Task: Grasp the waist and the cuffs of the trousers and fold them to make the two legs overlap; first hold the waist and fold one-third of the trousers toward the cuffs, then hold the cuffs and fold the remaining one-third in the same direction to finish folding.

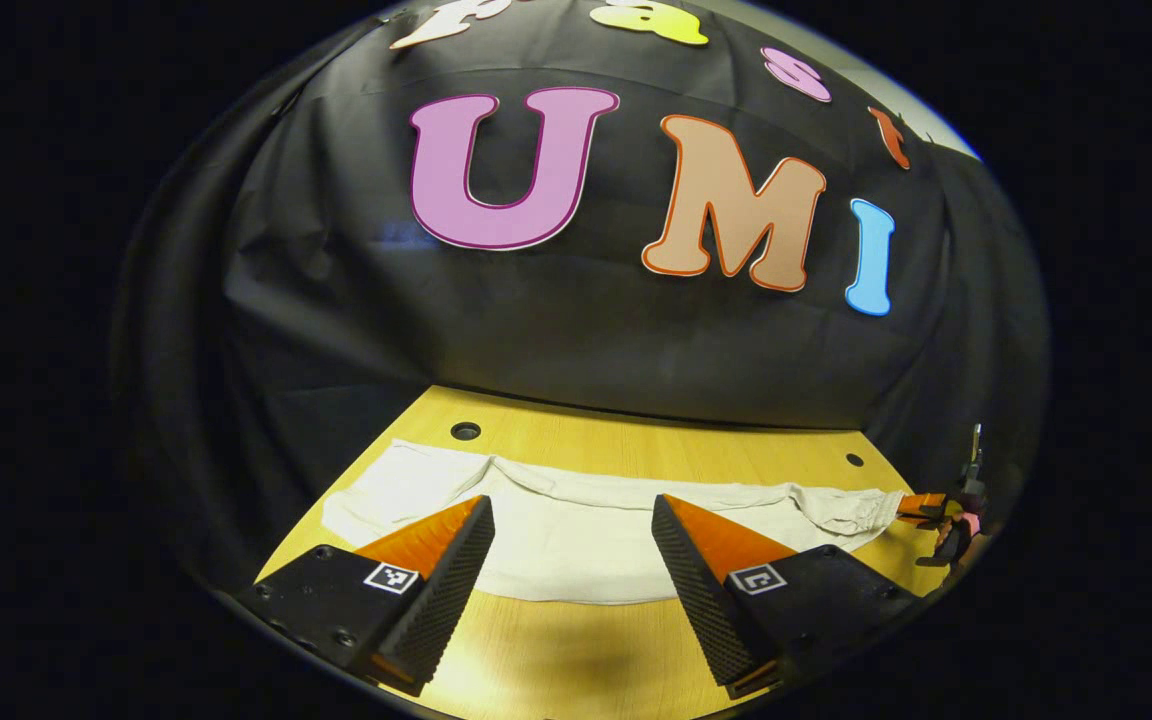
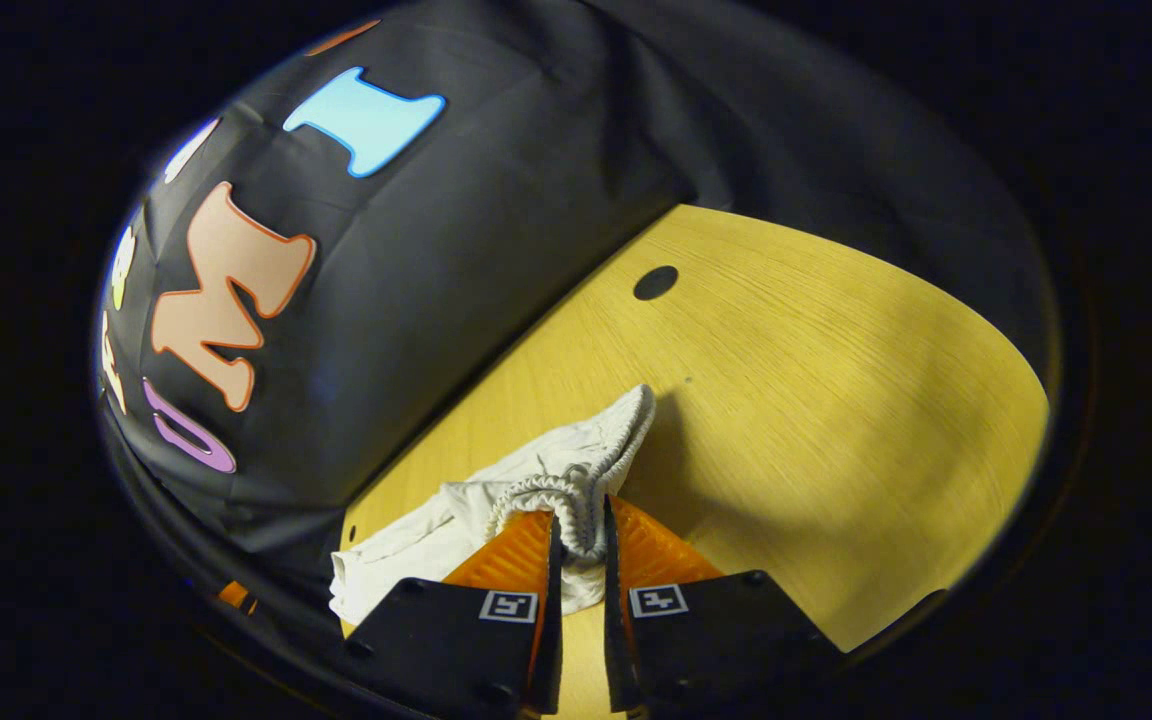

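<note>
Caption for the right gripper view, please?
Right gripper shut on the elastic waist of white trousers lying on the wooden table.

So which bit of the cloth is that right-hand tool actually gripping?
Start from the wooden table and follow the white trousers lying across it to one end. There the right gripper is pinched on the waistband, the one edge that is gathered into tight elastic ruffles rather than smooth fabric.
</note>
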The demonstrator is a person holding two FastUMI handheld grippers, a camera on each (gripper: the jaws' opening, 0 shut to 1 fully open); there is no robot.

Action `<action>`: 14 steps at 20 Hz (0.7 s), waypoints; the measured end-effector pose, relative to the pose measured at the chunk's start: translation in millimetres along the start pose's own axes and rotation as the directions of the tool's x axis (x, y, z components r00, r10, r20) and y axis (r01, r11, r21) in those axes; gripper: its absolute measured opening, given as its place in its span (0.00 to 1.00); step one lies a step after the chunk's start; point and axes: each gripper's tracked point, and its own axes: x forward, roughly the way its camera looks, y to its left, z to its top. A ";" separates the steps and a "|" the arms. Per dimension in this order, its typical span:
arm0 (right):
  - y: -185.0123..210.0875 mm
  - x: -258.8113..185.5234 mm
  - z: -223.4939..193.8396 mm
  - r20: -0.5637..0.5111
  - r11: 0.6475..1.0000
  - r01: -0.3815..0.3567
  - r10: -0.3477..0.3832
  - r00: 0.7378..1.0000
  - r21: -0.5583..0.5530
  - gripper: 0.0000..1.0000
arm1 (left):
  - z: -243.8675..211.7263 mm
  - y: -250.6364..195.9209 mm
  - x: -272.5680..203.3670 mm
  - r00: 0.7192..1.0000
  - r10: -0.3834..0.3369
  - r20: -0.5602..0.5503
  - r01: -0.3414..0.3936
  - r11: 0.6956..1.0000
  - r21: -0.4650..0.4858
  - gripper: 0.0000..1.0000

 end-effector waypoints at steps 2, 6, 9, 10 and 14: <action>15.3 -4.0 5.7 0.036 0.999 -0.032 0.031 0.999 0.007 0.19 | 1.8 5.0 1.4 1.000 -0.024 0.011 0.025 1.000 -0.019 0.96; 75.1 -29.4 8.8 0.106 0.996 -0.082 0.083 0.991 -0.019 0.19 | -3.6 25.5 9.9 0.997 -0.081 -0.006 0.081 0.996 -0.031 0.95; 148.1 -32.1 -2.2 0.124 0.988 -0.138 0.145 0.982 -0.066 0.19 | -4.3 49.0 15.2 0.992 -0.124 -0.008 0.124 0.990 -0.068 0.94; 170.4 -31.3 -9.0 0.130 0.984 -0.150 0.162 0.978 -0.096 0.19 | -4.3 58.1 16.8 0.990 -0.137 -0.013 0.135 0.987 -0.089 0.94; 270.9 -19.7 -51.3 0.106 0.952 -0.218 0.245 0.964 -0.217 0.19 | -9.8 107.7 23.3 0.988 -0.148 -0.039 0.142 0.982 -0.121 0.95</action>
